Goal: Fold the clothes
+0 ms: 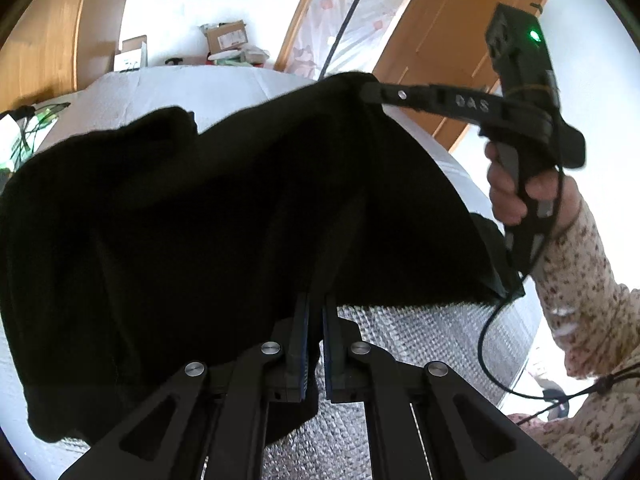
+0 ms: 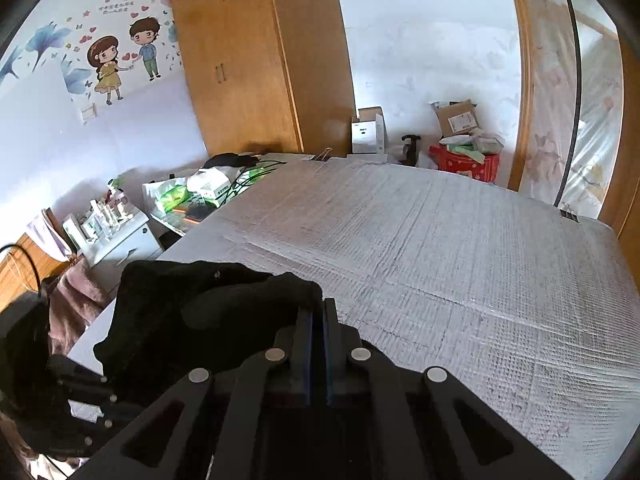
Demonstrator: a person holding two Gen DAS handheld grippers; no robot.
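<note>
The left wrist view looks forward along its own fingers, tilted slightly up and very close to the black garment (image 1: 224, 216), which fills the middle of the frame. At right it catches the right gripper (image 1: 370, 92) from the side. The right wrist view looks out across the quilted bed cover (image 2: 460, 264) toward the wardrobe (image 2: 248, 60) at upper centre. Both views share the garment, the bed cover, the cardboard box (image 1: 226, 36) (image 2: 456, 118) by the white wall, and the curtained doorway.
</note>
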